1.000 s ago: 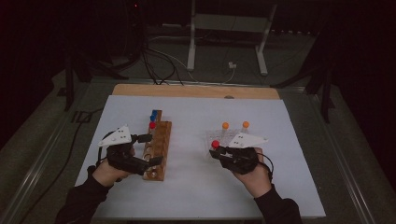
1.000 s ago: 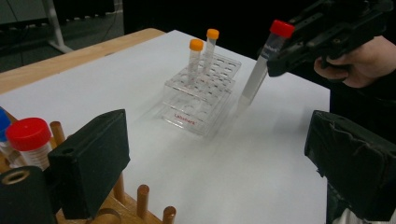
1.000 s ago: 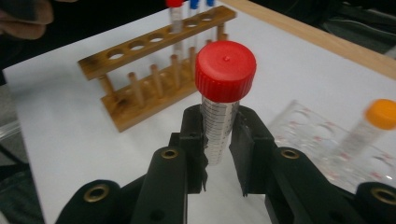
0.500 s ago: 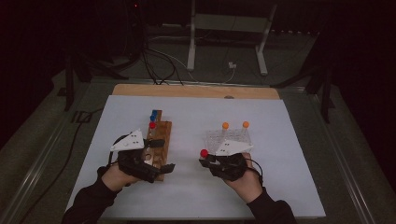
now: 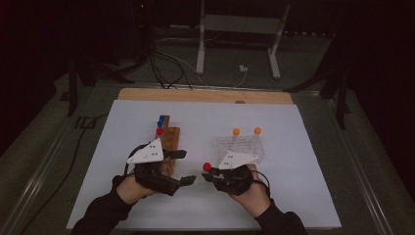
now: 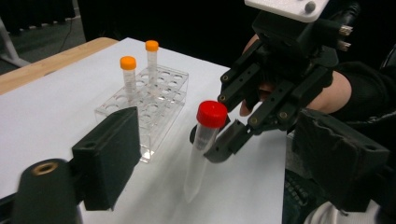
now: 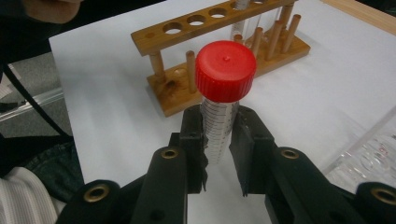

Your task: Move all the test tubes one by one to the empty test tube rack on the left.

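**Black grippers, dark sleeves**

Each gripper is black, with linked arms joined by brass-coloured pivots. The left gripper and right gripper each carry a pale grey three-cornered plate on top. Blocky black jaws show brass-ringed screw holes. A thin black cable loops behind the right one. The person wears dark long sleeves.

The tube is clear, smooth plastic with a glossy red ribbed cap. One rack is matt wood, the other rack clear glossy plastic; matt white paper covers the tabletop.
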`<state>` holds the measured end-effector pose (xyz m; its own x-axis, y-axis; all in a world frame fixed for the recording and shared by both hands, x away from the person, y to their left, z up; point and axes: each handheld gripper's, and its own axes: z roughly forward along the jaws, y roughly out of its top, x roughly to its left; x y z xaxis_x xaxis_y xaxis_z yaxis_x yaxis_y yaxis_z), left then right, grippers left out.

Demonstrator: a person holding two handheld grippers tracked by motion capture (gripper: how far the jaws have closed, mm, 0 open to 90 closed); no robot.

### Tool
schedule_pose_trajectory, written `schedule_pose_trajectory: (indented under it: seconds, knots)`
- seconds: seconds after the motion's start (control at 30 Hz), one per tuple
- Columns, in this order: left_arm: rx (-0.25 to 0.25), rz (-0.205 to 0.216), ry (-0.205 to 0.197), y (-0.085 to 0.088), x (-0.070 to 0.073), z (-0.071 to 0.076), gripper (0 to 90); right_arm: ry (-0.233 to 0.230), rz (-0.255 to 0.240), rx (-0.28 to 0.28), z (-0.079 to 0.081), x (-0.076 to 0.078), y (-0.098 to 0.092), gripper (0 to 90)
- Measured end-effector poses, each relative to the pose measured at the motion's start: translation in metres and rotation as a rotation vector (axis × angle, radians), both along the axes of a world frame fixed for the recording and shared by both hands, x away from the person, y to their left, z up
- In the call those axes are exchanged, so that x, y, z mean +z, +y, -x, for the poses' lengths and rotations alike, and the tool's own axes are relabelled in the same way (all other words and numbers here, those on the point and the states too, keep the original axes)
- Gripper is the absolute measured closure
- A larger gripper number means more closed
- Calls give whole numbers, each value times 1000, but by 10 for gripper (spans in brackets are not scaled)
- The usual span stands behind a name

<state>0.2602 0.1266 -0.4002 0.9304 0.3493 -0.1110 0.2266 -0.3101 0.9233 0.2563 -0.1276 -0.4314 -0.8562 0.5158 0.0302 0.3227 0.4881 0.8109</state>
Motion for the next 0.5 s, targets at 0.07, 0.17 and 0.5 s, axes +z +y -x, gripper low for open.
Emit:
schedule_pose_trajectory:
  seconds: [0.07,0.17,0.5]
  knots:
    - [-1,-5,-5,-3,-1,0,215,2,-2,4,1,0,1,752]
    - [-8,-10,-9,-6,-3,0,298,4,3,11,2,-1,3,752]
    - [-9,-55,-23,-21,-11,-2,514,7,5,26,4,-1,6,752]
